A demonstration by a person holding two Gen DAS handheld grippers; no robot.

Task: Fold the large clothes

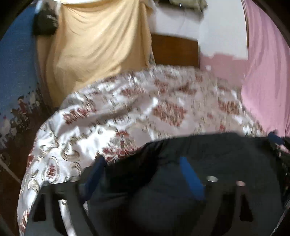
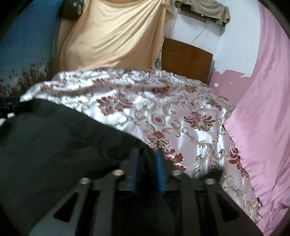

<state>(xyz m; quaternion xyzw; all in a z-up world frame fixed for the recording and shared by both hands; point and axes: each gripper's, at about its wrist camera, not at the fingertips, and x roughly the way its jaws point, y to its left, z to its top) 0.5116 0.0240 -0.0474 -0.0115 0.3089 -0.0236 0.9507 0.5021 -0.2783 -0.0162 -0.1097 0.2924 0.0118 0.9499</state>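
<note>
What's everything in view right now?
dark garment: one, black, near edge of bedspread, between both jaws
bedspread: one, white with red floral, over bed
yellow cloth: one, hanging behind bed
pink fabric: one, right side
headboard: one, brown wood, against wall
blue wall: left
left gripper: blue jaws wide apart, garment between
right gripper: blue jaws closed on garment edge

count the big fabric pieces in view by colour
Dark: 1, the dark garment held by both grippers
White floral: 1, the satin bedspread
Yellow: 1, the draped yellow cloth
Pink: 1, the pink sheet
Olive: 1, the crumpled olive cloth
Total: 5
</note>
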